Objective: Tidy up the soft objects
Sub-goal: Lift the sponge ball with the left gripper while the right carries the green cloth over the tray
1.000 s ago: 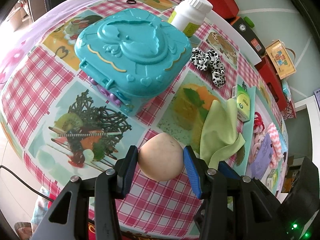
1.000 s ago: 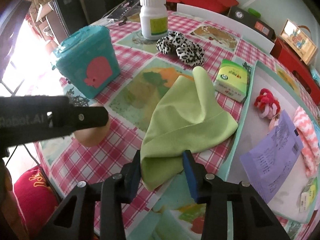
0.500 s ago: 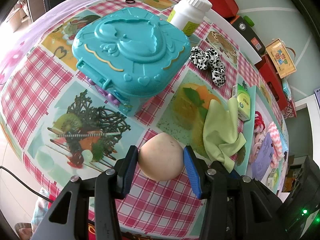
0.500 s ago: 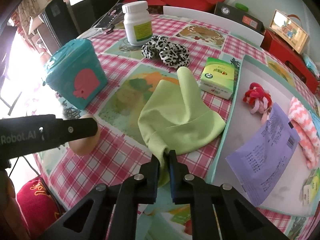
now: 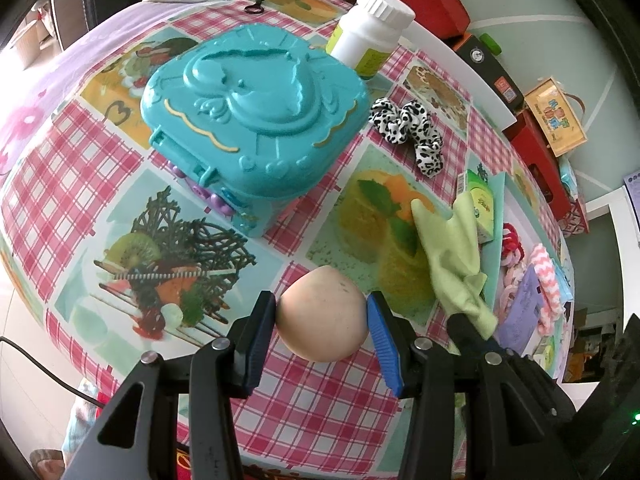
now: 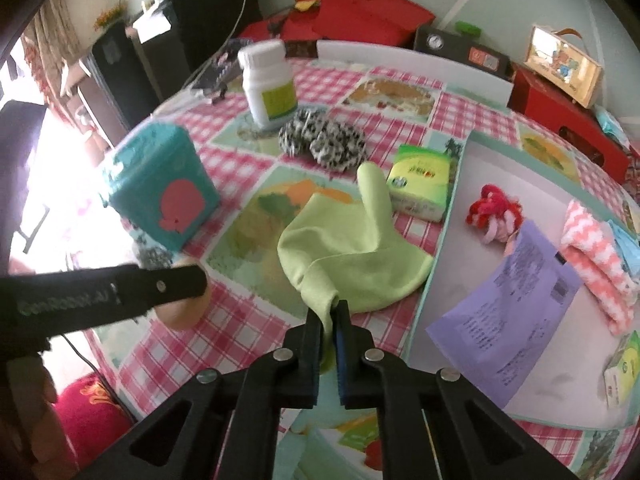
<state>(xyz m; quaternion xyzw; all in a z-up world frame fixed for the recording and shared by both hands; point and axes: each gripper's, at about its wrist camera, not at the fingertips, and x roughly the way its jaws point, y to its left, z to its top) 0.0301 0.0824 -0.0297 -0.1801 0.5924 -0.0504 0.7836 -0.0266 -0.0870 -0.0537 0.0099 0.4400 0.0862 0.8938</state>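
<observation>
On the checked tablecloth [image 5: 72, 184], near its front edge: left gripper [image 5: 322, 322] clamped around a beige egg-shaped soft ball [image 5: 322, 314], blue pads pressed on both sides, ball seemingly just above the cloth, though contact hard to judge. Just to its right, right gripper [image 6: 329, 322] pinched tight on a corner of the light green cloth [image 6: 352, 244], fabric bunched between the closed fingers and pulled into a ridge toward them, far end draped on the table with one tip pointing up toward the green tissue pack [image 6: 420, 178]. Behind the ball, a teal plastic case [image 5: 256, 120] with a raised heart on its lid; beyond that, a white bottle [image 5: 370, 28] with a yellow-green label. Beside the bottle, a black-and-white spotted scrunchie [image 5: 408, 130]. Off to the right, a pale tray [image 6: 464, 216] with a teal rim, touching the green cloth's edge and carrying a red and pink scrunchie [image 6: 494, 214], a purple printed paper [image 6: 508, 312] and a folded pink-and-white zigzag towel [image 6: 596, 264]. Somewhat blurred in the right wrist view.
</observation>
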